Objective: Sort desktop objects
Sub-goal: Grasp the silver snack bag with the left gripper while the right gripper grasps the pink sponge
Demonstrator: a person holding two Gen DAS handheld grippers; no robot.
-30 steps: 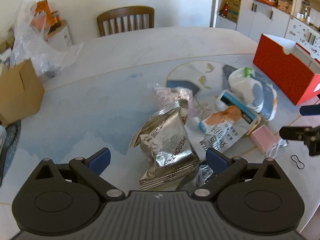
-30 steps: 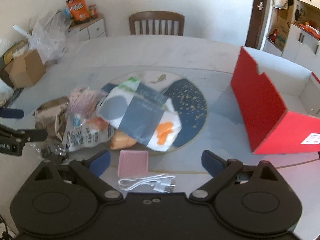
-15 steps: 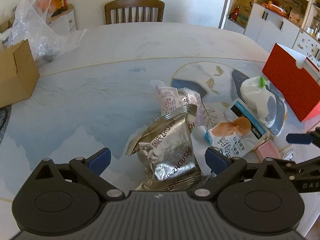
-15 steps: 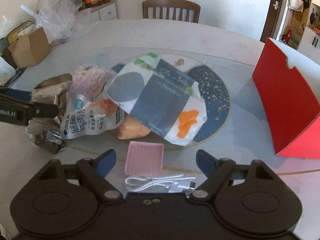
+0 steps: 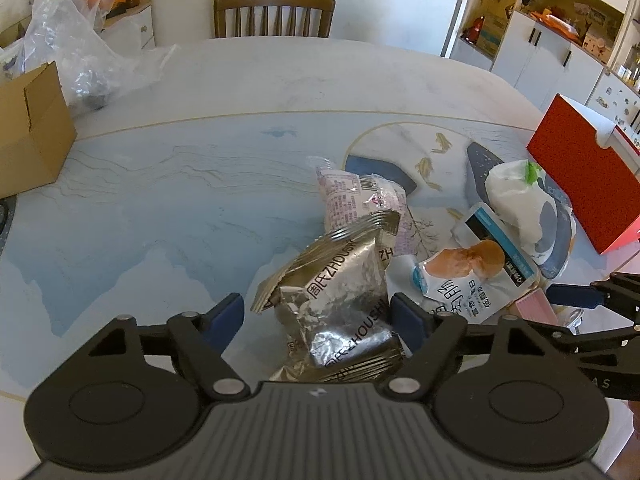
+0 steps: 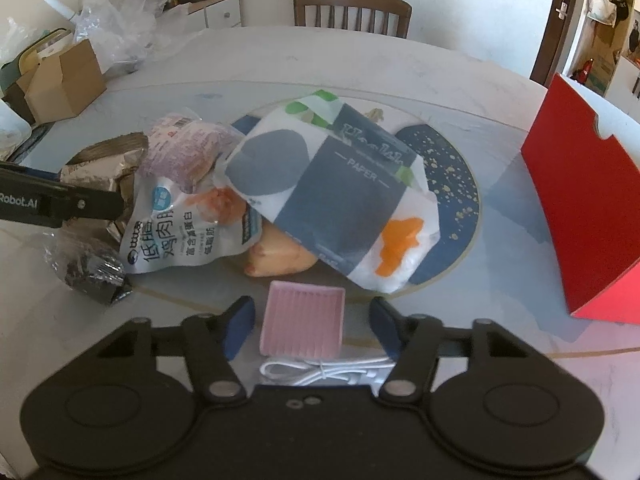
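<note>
A silver snack bag (image 5: 340,300) lies between the open fingers of my left gripper (image 5: 318,316); it also shows in the right wrist view (image 6: 100,164). Behind it lie a pink-purple packet (image 5: 360,204), a white chicken-breast pouch (image 5: 464,276) and a paper tissue pack (image 5: 524,208). My right gripper (image 6: 312,324) is open, its fingers on either side of a pink square pad (image 6: 302,324), with a white cable (image 6: 320,372) just below it. A red box (image 6: 588,216) stands open at the right.
A cardboard box (image 5: 28,128) and clear plastic bags (image 5: 80,52) sit at the table's far left. A wooden chair (image 5: 274,12) stands behind the table. A dark crumpled wrapper (image 6: 92,268) lies at the left front. White cabinets (image 5: 560,52) stand at the back right.
Both grippers have moved forward and down. The silver bag now lies between the left fingers, and the pink pad between the right fingers.
</note>
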